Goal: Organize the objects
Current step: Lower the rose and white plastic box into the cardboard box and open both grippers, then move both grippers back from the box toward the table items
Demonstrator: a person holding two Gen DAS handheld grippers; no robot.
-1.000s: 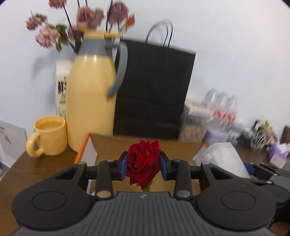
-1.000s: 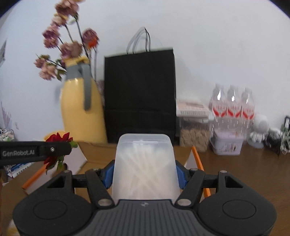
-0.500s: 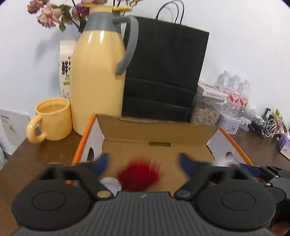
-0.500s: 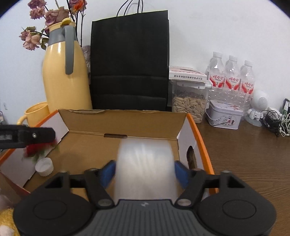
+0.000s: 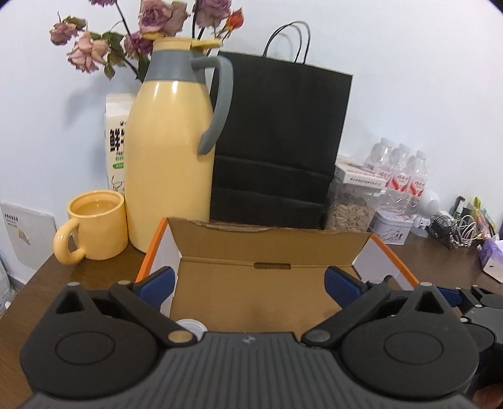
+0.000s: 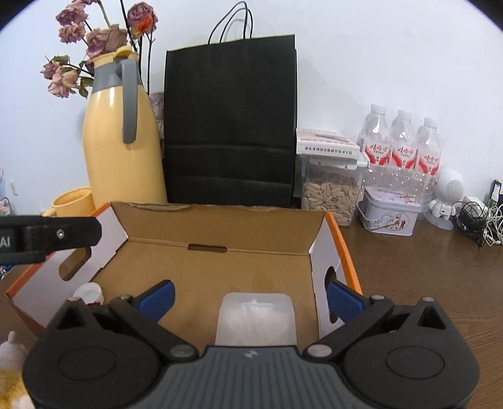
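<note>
Currently, item one: your left gripper, jaws spread wide with nothing between the blue pads, poised over the near edge of the open cardboard box. Item two: your right gripper, its jaws opening and already far apart; the translucent plastic container of white sticks sits on the box floor between them, touched by neither pad. Item three: a white bottle cap on the box floor by the left wall, also glimpsed in the left wrist view just past the gripper body. The rose cannot be made out in either view. Item four, behind the box: a yellow thermos jug with grey handle, a yellow mug just beside it, a milk carton and dried flowers behind it, and a black paper bag standing upright. Item five, to the right on the wooden table: a clear jar of seeds, three water bottles, and a small tin.
</note>
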